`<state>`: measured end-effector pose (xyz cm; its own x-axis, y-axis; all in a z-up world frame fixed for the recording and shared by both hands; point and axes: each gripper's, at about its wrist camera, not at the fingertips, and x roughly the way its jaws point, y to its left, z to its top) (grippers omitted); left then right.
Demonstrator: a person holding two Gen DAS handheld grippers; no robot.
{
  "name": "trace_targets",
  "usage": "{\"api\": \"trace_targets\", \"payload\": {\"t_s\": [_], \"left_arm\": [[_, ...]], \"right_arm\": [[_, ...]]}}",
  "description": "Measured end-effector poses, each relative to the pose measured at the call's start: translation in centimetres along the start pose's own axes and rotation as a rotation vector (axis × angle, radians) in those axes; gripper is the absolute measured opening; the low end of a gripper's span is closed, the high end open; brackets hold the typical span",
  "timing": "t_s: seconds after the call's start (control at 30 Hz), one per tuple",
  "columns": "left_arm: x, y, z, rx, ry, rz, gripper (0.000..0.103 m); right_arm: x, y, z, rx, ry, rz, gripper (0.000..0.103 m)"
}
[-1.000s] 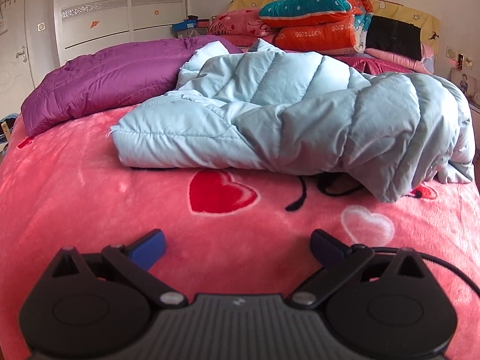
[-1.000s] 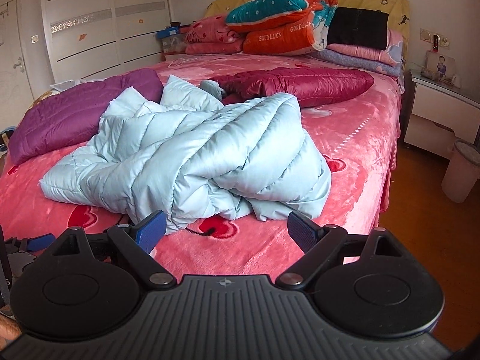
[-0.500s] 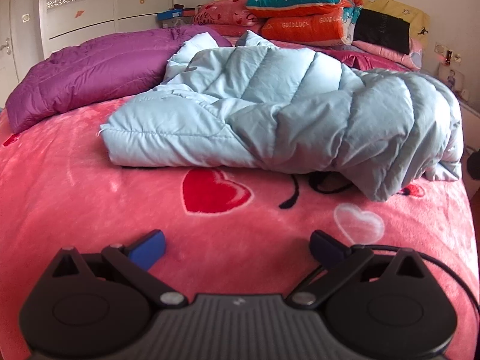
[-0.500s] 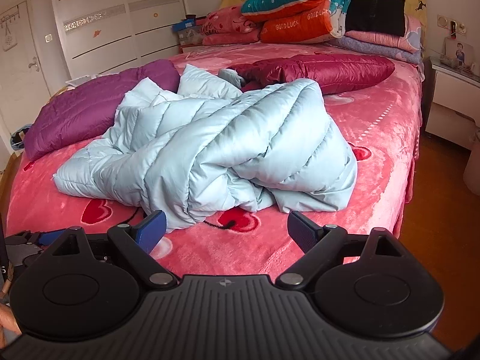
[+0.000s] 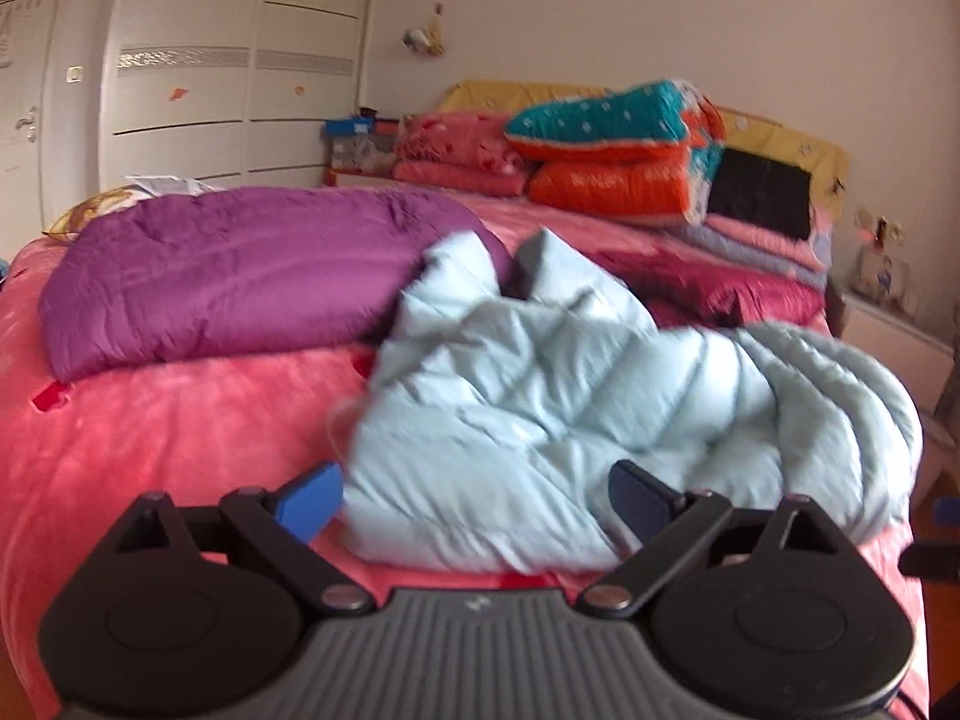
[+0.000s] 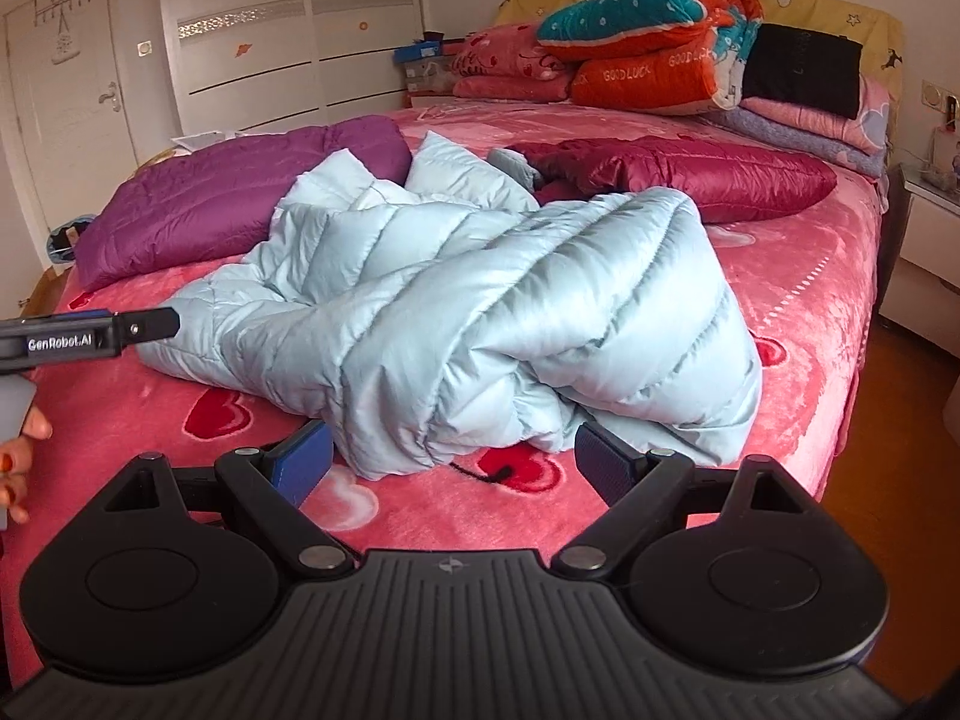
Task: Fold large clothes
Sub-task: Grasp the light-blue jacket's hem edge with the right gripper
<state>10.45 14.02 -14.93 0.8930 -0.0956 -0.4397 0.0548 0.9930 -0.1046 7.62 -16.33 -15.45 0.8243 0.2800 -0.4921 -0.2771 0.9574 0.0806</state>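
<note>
- Left gripper [image 5: 474,501]: jaws wide, having just closed a little, framing the near edge of the pale blue down jacket [image 5: 600,420] without pressing it.
- Right gripper [image 6: 453,459]: jaws wide, empty, near the jacket's bunched sleeve.
- The jacket lies crumpled on the pink bed [image 6: 798,276]; no fold made yet, all of it remains.

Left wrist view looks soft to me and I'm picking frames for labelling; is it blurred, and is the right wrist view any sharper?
Left wrist view: motion-smeared, the pale blue quilted down jacket has lost its stitch lines. Right wrist view: crisp, seams show on it, soft daylight sheen, fisheye bending the white wardrobe.
</note>
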Motion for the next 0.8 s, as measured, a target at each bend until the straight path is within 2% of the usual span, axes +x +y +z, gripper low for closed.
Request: {"api": "trace_targets", "payload": {"t_s": [0.23, 0.43, 0.6, 0.8], "left_arm": [[0.9, 4.0, 1.8, -0.055, -0.051, 0.076, 0.096], [1.3, 6.9, 1.9, -0.143, -0.048, 0.107, 0.096], [1.1, 8.5, 2.1, -0.180, -0.059, 0.114, 0.096], [1.0, 10.4, 2.3, -0.239, -0.057, 0.123, 0.096]], "right_arm": [[3.3, 5.1, 1.0, -0.213, -0.006, 0.051, 0.103], [7.9, 9.2, 1.5, -0.380, -0.014, 0.052, 0.103], [12.0, 12.0, 1.3, -0.564, -0.031, 0.020, 0.103], [17.1, 13.8, 1.0, -0.713, -0.038, -0.025, 0.103]]}}
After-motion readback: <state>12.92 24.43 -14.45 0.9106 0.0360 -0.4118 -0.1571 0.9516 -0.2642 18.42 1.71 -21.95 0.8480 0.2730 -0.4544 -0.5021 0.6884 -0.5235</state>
